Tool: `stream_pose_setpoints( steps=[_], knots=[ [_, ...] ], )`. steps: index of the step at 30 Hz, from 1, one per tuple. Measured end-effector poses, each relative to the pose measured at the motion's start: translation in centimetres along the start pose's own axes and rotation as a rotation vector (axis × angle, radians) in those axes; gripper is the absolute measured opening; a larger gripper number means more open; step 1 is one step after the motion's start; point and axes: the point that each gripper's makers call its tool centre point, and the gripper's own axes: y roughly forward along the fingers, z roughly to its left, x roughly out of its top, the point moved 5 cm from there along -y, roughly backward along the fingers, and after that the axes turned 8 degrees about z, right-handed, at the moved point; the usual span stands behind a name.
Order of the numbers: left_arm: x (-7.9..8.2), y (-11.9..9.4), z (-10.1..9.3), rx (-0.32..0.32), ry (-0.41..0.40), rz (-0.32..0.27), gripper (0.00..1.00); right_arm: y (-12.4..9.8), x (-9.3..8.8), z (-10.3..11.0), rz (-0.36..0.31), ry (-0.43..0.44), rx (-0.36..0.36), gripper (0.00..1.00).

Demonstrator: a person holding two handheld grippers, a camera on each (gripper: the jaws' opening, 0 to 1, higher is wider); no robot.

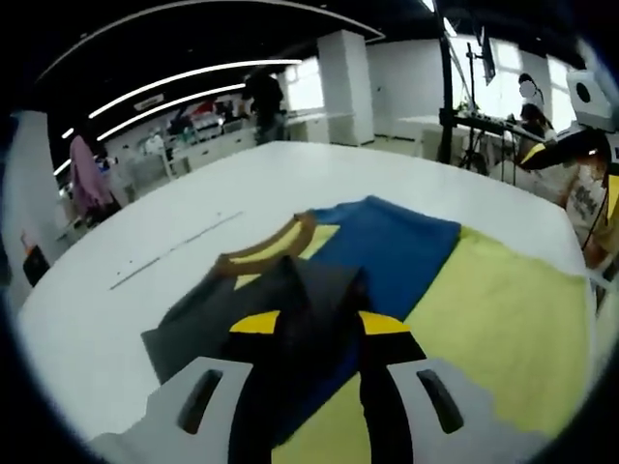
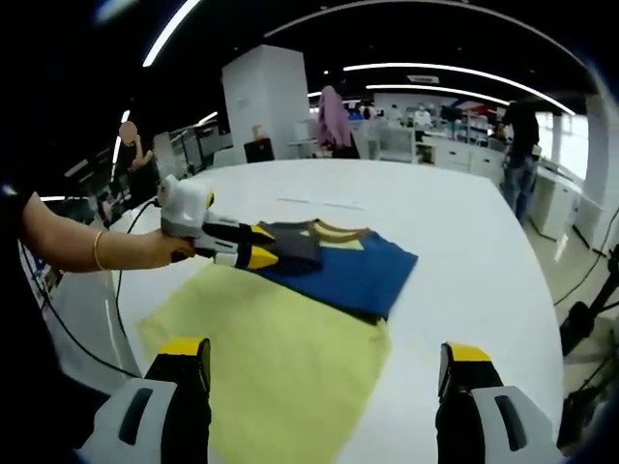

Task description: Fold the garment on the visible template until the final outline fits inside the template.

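A garment with a blue body (image 1: 401,251) (image 2: 353,271), dark grey sleeve (image 1: 290,300) and tan collar (image 1: 261,249) lies partly on a yellow template (image 1: 493,319) (image 2: 280,358) on the white table (image 1: 193,193). My left gripper (image 1: 320,324) (image 2: 253,247) is shut on the grey sleeve, which is bunched and lifted between its yellow-tipped jaws. My right gripper (image 2: 326,353) stands open above the template's near part, jaws wide apart with nothing between them. In the left gripper view it hangs at the far right edge (image 1: 542,150).
A person's forearm with a bracelet (image 2: 97,249) holds the left gripper. Cables (image 2: 106,319) run along the table's left edge. A person (image 2: 519,145) stands beyond the table, near benches and a hanging pink cloth (image 2: 334,116). A dark stand (image 1: 447,87) rises behind the table.
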Motion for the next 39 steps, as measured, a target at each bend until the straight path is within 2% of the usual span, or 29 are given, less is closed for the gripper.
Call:
stream_pose_setpoints(
  steps=[8,16,19,24,35,39],
  knots=[
    [-1.2,0.4,0.5,0.007,0.023,0.042,0.17,0.0,0.1,0.1,-0.006,-0.001,0.007,0.97],
    [-1.5,0.6,0.8,0.024,0.023,0.057,0.06,-0.1,-0.1,-0.1,-0.002,0.005,0.001,0.97],
    [-1.6,0.4,1.0,0.031,0.026,0.057,0.05,-0.1,-0.2,-0.2,-0.003,0.006,0.0,0.97],
    [-1.4,0.1,1.0,0.022,0.028,0.042,0.01,0.0,-0.2,-0.3,-0.002,0.007,0.0,0.97],
    [-0.4,-0.5,0.6,-0.009,0.029,0.004,0.0,0.2,-0.1,-0.2,-0.004,0.002,0.008,0.97],
    [0.2,-0.7,0.3,-0.044,-0.013,-0.021,0.0,0.2,-0.1,-0.1,-0.004,-0.001,0.009,0.97]
  ],
)
